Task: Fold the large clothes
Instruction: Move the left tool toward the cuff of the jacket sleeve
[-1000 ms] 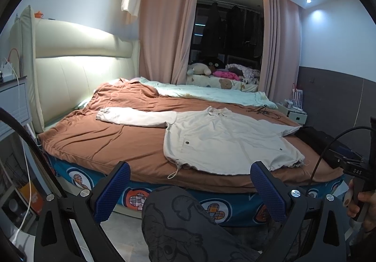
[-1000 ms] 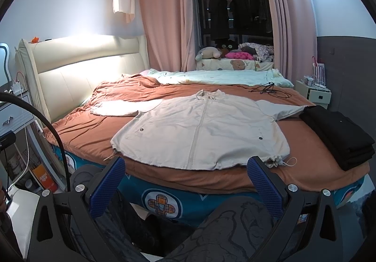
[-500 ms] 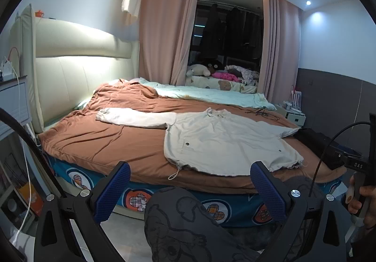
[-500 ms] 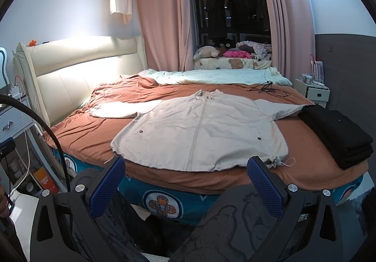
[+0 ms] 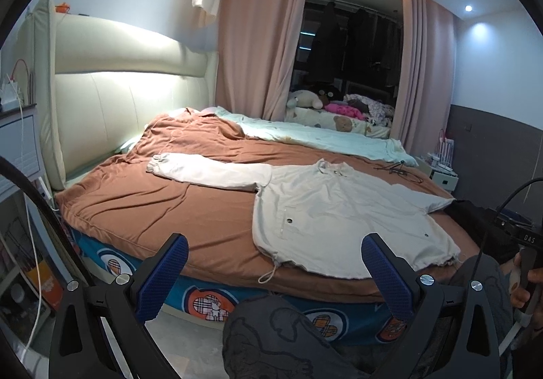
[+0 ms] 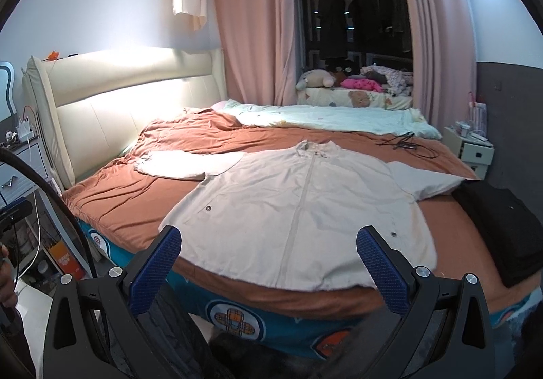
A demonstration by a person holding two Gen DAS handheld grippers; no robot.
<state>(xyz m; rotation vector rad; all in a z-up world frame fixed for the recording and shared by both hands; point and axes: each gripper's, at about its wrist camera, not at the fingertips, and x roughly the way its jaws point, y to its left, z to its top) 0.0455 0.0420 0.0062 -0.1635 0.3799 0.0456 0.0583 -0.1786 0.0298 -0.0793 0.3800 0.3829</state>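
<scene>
Both your grippers, left (image 5: pixel 274 271) and right (image 6: pixel 268 264), have eased a little closer to the jacket (image 6: pixel 298 205), which lies flat and unfolded at the bed's (image 5: pixel 190 209) near edge, jaws spread wide and empty, so folding hasn't begun.

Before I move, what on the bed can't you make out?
- Jacket right cuff: right wrist view, behind the black pile.
- Hem's right corner: right wrist view, behind the right gripper finger; blurred.
- Black pile: left wrist view, mostly hidden by the other gripper's handle.
- Cable: too small.
</scene>
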